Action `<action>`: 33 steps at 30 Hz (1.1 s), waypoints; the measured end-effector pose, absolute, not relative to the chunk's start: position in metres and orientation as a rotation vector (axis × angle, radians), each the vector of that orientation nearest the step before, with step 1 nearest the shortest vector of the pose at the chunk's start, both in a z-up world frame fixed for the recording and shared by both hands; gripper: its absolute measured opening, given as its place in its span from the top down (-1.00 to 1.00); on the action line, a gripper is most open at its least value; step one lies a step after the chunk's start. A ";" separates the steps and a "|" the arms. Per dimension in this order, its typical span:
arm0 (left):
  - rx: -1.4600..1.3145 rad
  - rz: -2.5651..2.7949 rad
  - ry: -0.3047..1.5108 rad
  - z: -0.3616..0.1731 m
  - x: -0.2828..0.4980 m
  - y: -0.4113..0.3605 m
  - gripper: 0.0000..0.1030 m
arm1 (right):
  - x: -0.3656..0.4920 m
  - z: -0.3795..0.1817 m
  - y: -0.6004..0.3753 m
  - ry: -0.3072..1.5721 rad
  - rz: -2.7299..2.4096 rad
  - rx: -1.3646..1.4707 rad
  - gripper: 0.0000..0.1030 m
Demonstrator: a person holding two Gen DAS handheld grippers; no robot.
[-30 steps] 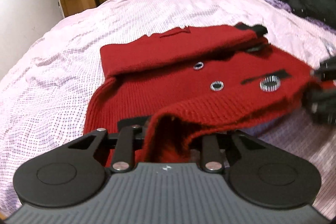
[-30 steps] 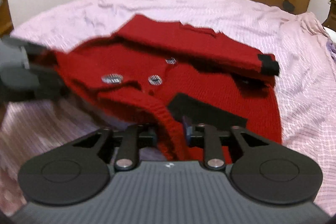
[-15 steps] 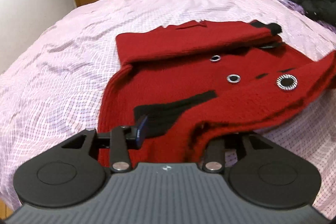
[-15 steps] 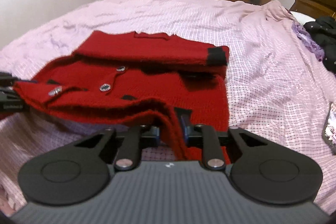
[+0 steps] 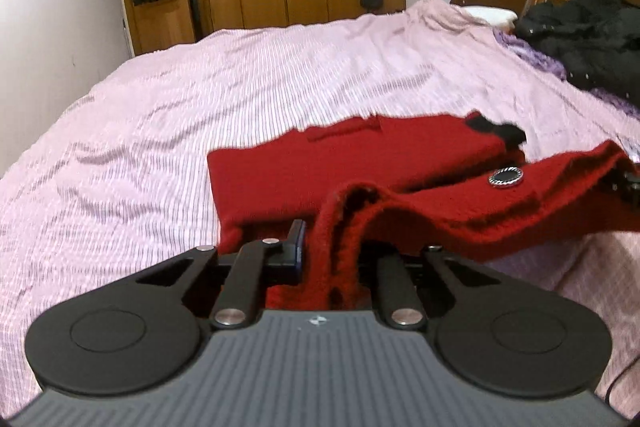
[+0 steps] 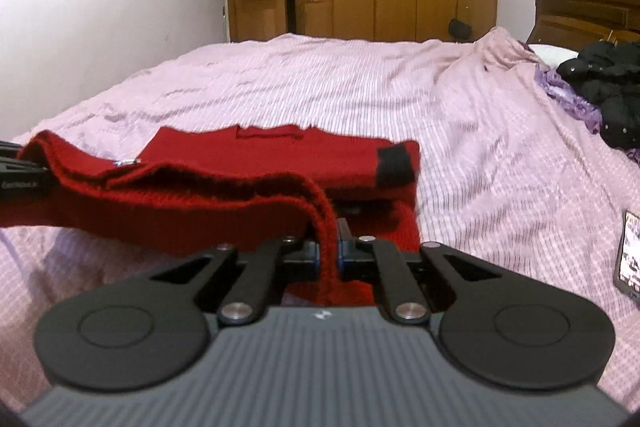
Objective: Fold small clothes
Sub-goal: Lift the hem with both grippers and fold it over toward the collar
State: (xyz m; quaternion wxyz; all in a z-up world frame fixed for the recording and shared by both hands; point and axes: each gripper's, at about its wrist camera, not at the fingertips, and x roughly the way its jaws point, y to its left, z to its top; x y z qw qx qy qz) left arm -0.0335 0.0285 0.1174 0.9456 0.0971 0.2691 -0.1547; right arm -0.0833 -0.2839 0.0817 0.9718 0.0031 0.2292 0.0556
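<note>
Left gripper [image 5: 328, 259]: its fingers are clamped narrow on a bunched corner of the red knit cardigan [image 5: 360, 167], with thick folds of wool packed between them.
Cardigan: it lies near the middle of the pink checked bed [image 5: 200, 99]. The far half rests flat with one sleeve folded across it, its black cuff [image 6: 394, 167] at the right end. The near edge is lifted off the bedspread and hangs in a sagging band between the two grippers.
Silver button [image 5: 505, 177]: it sits on the raised band, facing up, towards the right-hand end.
Right gripper [image 6: 328, 255]: its fingers are pinched tight on a thin strip of the edge, only a narrow ribbon of knit showing between them.
Beside the work: a pile of dark clothes [image 6: 608, 83] lies well apart on the right of the bed, and a phone-like screen [image 6: 628, 255] lies at the right margin.
Risk, uneven hold: I judge the right grip shallow, so the soft knit could slide out if the band is pulled taut.
Risk, sag: the middle droops, so it may drag across the flat half and rumple the folded sleeve when carried over.
Risk, crooked fold: if one hand runs ahead, the edge will probably land askew.
Risk, button: it could end up trapped inside and make a lump.
</note>
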 end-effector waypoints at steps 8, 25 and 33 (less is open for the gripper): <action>0.230 -0.292 0.466 0.141 -0.005 0.021 0.72 | -0.058 0.100 -0.278 0.382 0.076 0.018 0.82; 0.159 -0.266 0.578 0.110 0.055 0.025 0.64 | -0.015 0.091 -0.269 0.397 0.086 0.058 0.82; 0.135 -0.227 0.648 0.078 0.040 0.046 -0.34 | -0.021 0.085 -0.272 0.410 0.074 0.079 0.82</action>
